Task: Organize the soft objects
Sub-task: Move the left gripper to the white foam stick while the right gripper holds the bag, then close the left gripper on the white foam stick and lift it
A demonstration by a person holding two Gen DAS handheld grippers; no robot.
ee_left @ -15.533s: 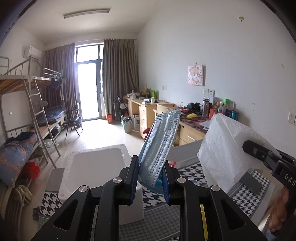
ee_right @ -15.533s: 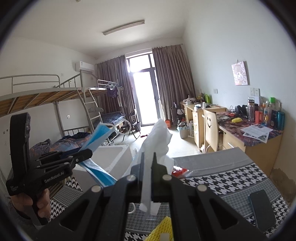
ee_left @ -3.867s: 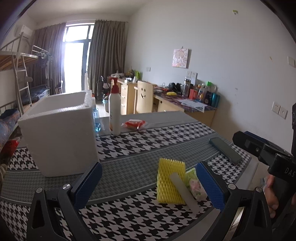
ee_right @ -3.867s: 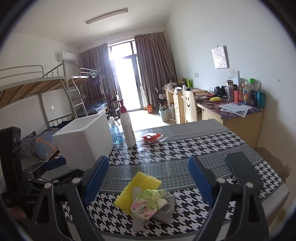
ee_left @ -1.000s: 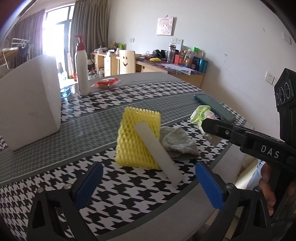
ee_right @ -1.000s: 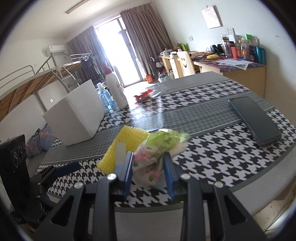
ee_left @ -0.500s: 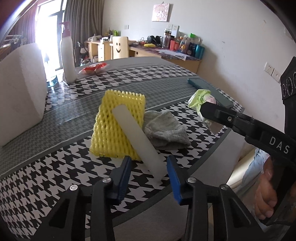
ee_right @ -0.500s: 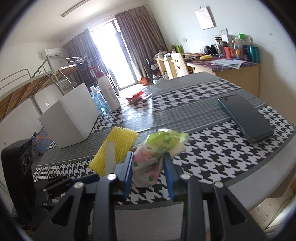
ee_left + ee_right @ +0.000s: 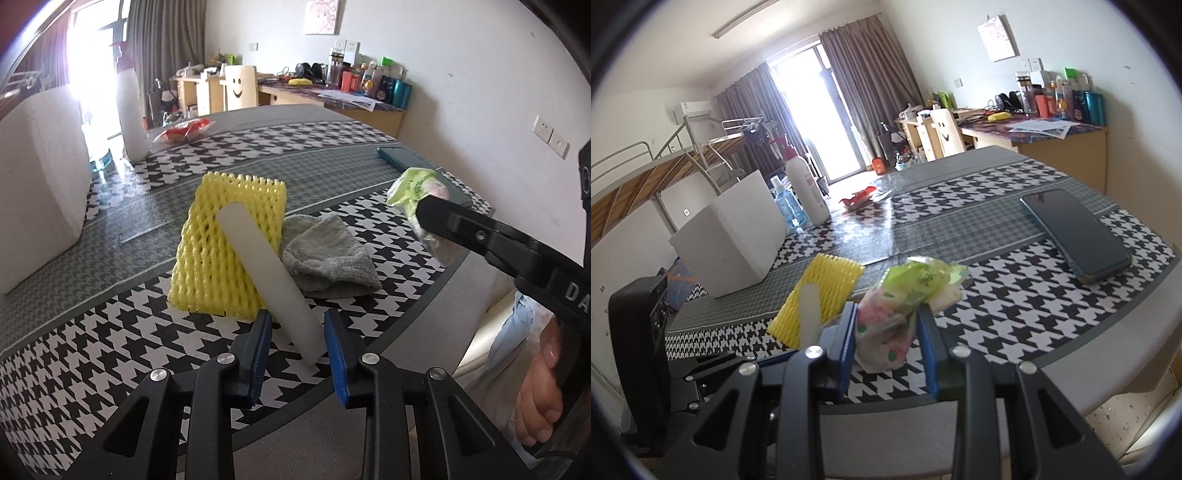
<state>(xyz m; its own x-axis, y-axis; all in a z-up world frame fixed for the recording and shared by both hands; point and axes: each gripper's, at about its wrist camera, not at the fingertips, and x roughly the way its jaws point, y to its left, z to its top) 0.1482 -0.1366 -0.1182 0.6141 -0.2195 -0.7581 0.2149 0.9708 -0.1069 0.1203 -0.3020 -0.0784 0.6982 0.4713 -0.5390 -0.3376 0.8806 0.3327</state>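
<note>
A white foam strip lies slanted across a yellow foam net on the houndstooth table, with a grey cloth bunched beside them. My left gripper straddles the strip's near end. Its jaws are closing, and thin gaps still show between the blue pads and the strip. My right gripper is shut on a green and pink tissue pack, held above the table's near edge. In the left wrist view the tissue pack hangs to the right of the cloth.
A white foam box stands at the left, with a white pump bottle and a red packet behind it. A dark phone lies at the right. The table edge is close in front.
The left jaws have come in from wide apart to close around the white strip's end, and the gripper has moved nearer and lower. The right gripper keeps the tissue pack, barely moved.
</note>
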